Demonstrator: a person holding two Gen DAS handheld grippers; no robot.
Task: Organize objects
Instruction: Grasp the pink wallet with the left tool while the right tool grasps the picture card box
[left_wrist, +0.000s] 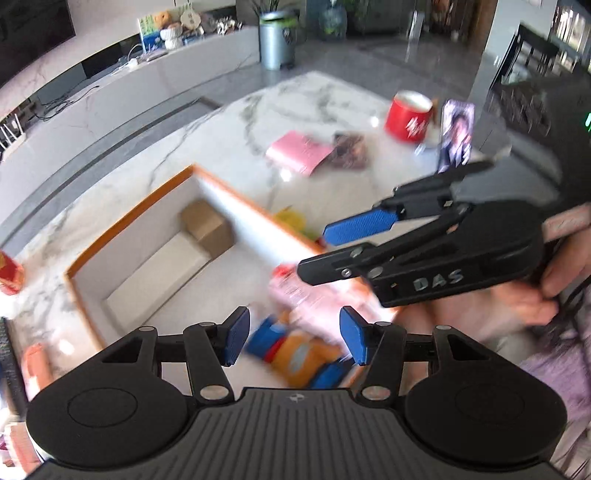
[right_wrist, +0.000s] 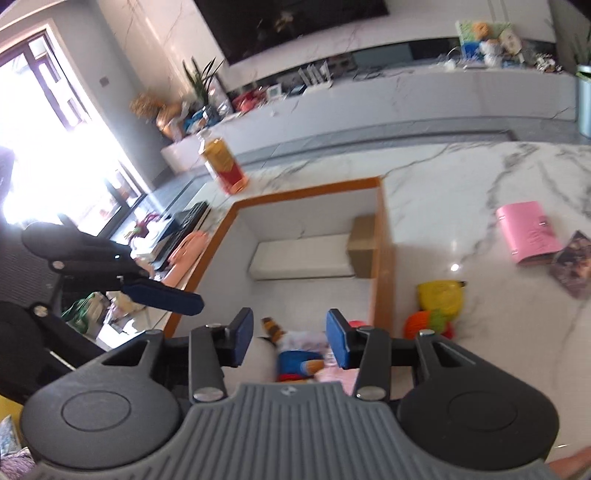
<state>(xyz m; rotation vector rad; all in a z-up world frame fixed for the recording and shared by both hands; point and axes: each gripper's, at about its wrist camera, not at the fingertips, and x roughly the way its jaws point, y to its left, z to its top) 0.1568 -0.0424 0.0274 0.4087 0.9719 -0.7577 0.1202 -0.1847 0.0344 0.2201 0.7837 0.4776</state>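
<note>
**Both grippers over the near end of the orange-rimmed storage box**

Landmark: the white rectangular storage box with an orange rim (right_wrist: 380, 229), standing on the white marble desk (right_wrist: 480, 177). All positions below are given relative to it.

Left of the box: a red and gold carton (right_wrist: 225, 168) stands near its far left corner. A peach-coloured object (right_wrist: 186, 247) lies just beside the left wall; its type cannot be determined.

At the box's near left corner: the left gripper (left_wrist: 293, 341) is raised over the near end, fingers spread wide, nothing between them.

Inside the box: a long white rectangular block (right_wrist: 301, 258) lies on the floor toward the far end. A brown cardboard box (right_wrist: 364, 240) sits at the block's right end, against the right wall. At the near end lies a soft toy in blue, orange and red (left_wrist: 299, 354), blurred, with a pale pink item (left_wrist: 295, 291) beside it; contact between the two cannot be determined.

Over the near end: the right gripper (right_wrist: 290, 339) hovers above the toy, fingers wide apart and empty.

Right of the box: a yellow, orange and green soft toy (right_wrist: 436, 306) lies on the desk just outside the right wall. Further right lies a pink notebook (right_wrist: 528, 232), with a dark printed packet (right_wrist: 572, 264) at its edge. Well beyond these, a red mug with white markings (left_wrist: 408, 116) stands beside an upright printed card (left_wrist: 456, 134).
</note>
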